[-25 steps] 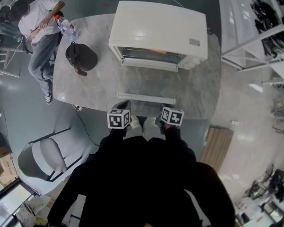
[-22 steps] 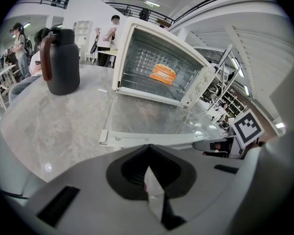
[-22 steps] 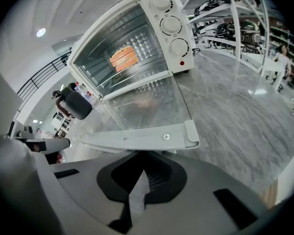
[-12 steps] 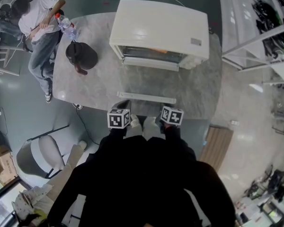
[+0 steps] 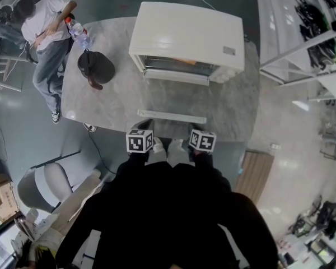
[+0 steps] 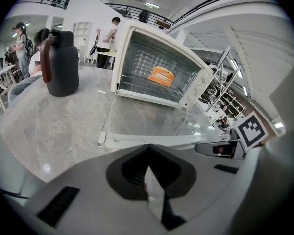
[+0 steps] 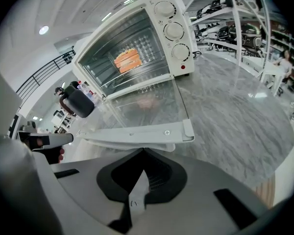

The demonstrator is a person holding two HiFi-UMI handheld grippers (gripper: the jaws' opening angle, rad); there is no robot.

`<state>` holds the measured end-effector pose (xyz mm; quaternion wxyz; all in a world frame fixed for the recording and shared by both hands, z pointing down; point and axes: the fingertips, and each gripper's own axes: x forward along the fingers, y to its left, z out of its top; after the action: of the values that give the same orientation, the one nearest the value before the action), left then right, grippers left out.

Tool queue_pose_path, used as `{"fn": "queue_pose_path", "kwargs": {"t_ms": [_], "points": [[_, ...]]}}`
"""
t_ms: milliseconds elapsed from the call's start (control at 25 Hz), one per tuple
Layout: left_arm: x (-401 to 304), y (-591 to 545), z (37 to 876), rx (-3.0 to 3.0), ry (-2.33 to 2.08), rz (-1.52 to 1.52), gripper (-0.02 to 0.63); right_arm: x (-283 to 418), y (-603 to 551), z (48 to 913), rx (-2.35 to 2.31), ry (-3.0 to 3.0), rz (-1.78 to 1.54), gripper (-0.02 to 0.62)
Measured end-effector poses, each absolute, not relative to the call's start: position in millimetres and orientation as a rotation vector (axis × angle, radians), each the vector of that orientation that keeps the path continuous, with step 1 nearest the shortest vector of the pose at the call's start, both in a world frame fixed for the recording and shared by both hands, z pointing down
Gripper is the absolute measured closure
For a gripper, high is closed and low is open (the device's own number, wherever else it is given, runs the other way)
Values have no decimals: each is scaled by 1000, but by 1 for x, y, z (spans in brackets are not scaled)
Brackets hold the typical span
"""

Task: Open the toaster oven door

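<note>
Fingers of the left gripper (image 6: 150, 179) were pressed together, nothing between them. The right gripper (image 7: 138, 182) was the same: fingers clenched, empty. Both grippers were held side by side at the near edge of the table (image 5: 103, 108), close against the person's black-sleeved body, marker cubes facing up, noses pointed at the toaster oven (image 5: 187, 38).

The door (image 5: 172, 116) was already down, lying roughly flat over the table. Its white handle rail sat just ahead of both sets of fingers, with neither gripping it. The glass pane let the marble top show through.

The oven stood at the far middle of the table, cavity open toward the person. An orange piece of food (image 6: 161, 76) lay on the wire rack inside. Three round knobs (image 7: 174, 31) ran down the oven's right-hand panel.

A black jug (image 5: 95, 67) with a reddish-brown handle stood on the table left of the oven, well apart from it. A clear bottle (image 5: 78, 33) stood at the far left corner, beside a seated person in a white shirt (image 5: 45, 21). A grey chair (image 5: 47, 186) was on the floor to the left.
</note>
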<state>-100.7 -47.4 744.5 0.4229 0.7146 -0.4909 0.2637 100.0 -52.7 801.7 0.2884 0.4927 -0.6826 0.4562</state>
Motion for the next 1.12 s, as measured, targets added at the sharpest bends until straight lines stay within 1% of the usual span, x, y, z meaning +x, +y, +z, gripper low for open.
{"fn": "queue_pose_path", "kwargs": {"t_ms": [400,920,1120], "points": [[-93,-61,706,1879,-1272,592,603,97,-67,741,1372,-1974,1129,594],[-87,-102,592,2107,-1403,380,603,78,-114,601,1488,-2327,898,594],[-88,-114,553,2195,-1449,310,603,71,-129,561,1514,-2419,798,594]]}}
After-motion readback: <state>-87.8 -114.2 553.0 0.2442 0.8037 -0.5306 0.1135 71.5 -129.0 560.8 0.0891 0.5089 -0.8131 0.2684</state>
